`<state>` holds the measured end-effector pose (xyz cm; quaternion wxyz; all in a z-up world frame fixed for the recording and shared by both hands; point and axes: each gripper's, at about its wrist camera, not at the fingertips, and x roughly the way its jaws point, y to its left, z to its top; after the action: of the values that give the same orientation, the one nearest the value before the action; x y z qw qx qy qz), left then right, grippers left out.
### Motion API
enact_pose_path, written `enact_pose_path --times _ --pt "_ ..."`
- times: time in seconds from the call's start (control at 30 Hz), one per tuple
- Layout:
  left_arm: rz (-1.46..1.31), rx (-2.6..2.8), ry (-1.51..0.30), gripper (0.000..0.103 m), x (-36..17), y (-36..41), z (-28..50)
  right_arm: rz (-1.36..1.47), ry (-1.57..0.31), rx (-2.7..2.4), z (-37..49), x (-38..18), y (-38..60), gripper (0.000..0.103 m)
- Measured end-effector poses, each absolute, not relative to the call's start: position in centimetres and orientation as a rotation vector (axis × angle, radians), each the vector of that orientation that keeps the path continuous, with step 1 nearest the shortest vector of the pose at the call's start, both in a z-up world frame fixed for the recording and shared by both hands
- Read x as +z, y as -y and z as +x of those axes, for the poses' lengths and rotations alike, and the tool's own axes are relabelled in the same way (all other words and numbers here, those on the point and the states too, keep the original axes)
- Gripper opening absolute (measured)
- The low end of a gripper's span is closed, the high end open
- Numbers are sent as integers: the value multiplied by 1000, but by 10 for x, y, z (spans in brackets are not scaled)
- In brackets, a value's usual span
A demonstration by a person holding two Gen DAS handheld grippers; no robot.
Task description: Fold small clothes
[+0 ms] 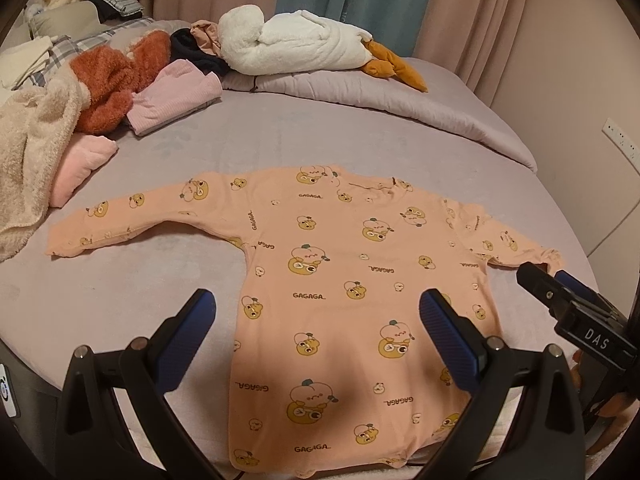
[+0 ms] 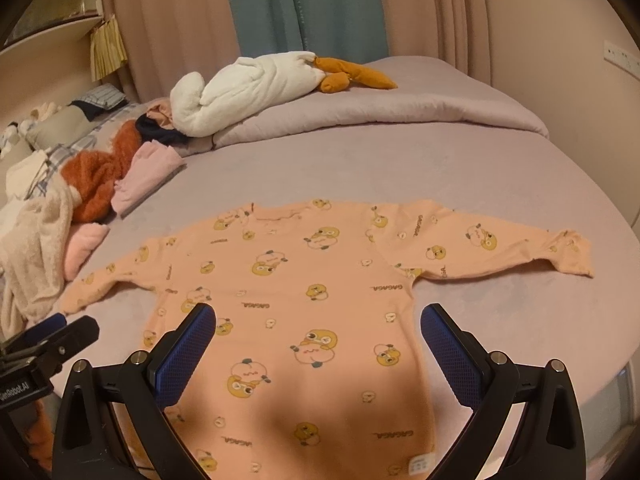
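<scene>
Peach cartoon-print long-sleeved top (image 1: 352,280) spread flat on lilac bed (image 1: 120,300), sleeves out, left gripper (image 1: 316,320) jaws wide apart, holding nothing, right gripper (image 2: 318,332) likewise, above hem

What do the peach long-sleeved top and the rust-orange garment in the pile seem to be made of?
Peach top: probably thin cotton knit, matte; it lies flat, printed with ducks. Rust-orange garment: fluffy fleece or plush, judging by its shaggy, bulky surface.
</scene>
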<state>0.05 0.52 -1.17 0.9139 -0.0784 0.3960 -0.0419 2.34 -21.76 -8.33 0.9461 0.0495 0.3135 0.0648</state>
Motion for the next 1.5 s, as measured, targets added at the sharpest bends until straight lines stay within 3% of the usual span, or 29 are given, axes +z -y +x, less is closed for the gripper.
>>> enact_pose_path --times 1.5 --pt "-122 -96 -835 101 -17 9 3 163 -645 129 24 -83 234 102"
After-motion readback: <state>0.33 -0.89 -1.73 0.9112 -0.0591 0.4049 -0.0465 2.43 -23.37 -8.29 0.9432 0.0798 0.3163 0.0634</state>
